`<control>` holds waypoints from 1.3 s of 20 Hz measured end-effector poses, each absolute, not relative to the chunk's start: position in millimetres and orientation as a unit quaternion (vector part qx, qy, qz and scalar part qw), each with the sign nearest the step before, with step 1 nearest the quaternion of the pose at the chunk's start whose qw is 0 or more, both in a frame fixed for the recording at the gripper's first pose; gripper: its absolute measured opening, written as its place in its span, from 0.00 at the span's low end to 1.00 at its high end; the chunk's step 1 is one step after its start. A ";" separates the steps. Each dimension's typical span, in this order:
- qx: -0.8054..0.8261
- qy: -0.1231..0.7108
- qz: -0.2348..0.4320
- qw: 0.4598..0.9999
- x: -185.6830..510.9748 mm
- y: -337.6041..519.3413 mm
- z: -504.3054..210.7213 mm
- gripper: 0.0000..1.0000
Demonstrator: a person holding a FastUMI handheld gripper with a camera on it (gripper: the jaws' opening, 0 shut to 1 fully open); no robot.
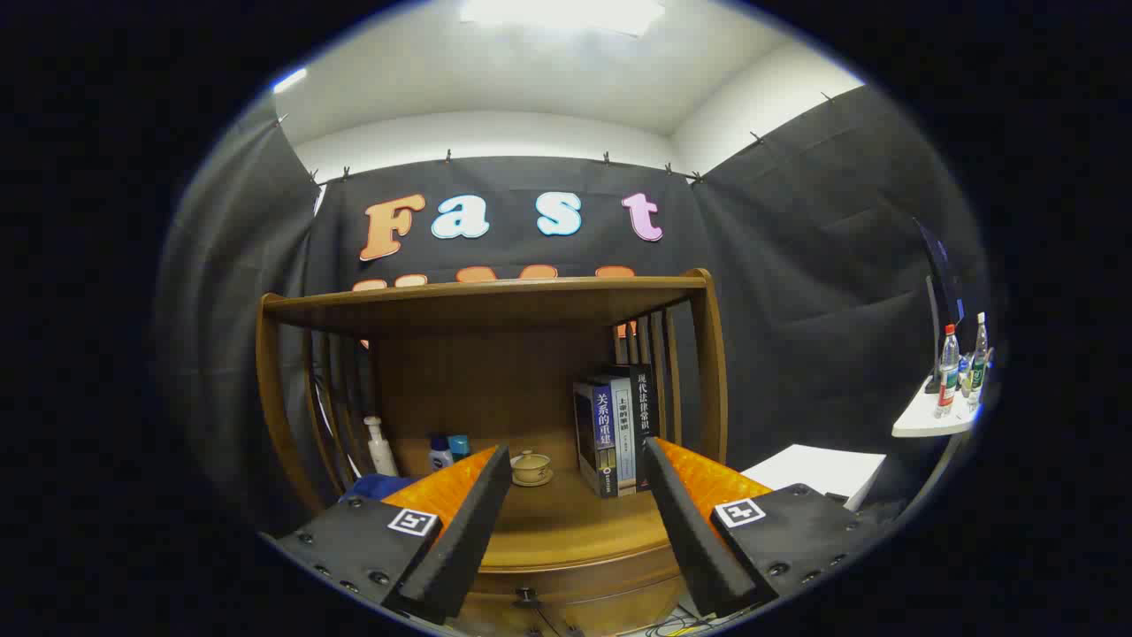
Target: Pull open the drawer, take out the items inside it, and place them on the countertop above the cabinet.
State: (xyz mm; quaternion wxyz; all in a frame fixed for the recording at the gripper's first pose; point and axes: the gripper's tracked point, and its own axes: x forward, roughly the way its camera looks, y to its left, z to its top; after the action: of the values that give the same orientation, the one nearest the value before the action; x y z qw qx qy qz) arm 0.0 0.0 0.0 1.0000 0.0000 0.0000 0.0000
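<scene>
Wooden and warm brown, the cabinet (495, 372) stands against the black cloth wall, seen from the gripper view, with curved side posts, slatted sides and a flat top board over an open shelf. The gripper (577, 460) hangs in front of it with its two fingers (469, 522) spread wide apart, nothing between them, reaching toward the countertop (566, 531) that forms the floor of that shelf. Below the countertop's rounded front edge sits the drawer (575, 593), closed, with a small dark knob (526, 594) low between the fingers. Beyond the fingers, on the countertop, a small lidded teacup (531, 467) rests on a saucer near the middle. To its right a row of books (615, 433) stands upright against the right slats. To the left, a white bottle (381, 447) stands by the left slats, and a small white bottle with a blue cap (440, 452) stands just beside a teal container (459, 445). Something blue (376, 487) lies low beside the left finger; I cannot tell what it is. Off to the right, well apart from the cabinet, a white desk (929, 420) carries two drink bottles (948, 372) and a dark monitor (942, 283), and a flat white box (818, 469) lies lower down.
</scene>
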 end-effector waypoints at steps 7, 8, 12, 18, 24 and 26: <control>0.032 0.003 -0.014 0.999 2.0 -13.3 -5.1 0.98; 0.037 0.004 -0.014 0.999 1.6 -13.8 -4.9 0.98; 0.032 0.000 -0.018 0.999 0.0 -18.0 -3.7 0.98; 0.007 -0.001 -0.006 1.000 -1.3 -4.6 -6.2 0.98; 0.004 -0.008 0.013 1.000 5.6 8.0 -26.8 0.98; 0.002 -0.002 0.020 1.000 11.1 10.5 -55.3 0.98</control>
State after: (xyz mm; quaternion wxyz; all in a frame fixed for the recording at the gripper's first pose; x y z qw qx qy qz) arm 11.1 10.5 -55.3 0.9998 0.0019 -0.0015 0.0198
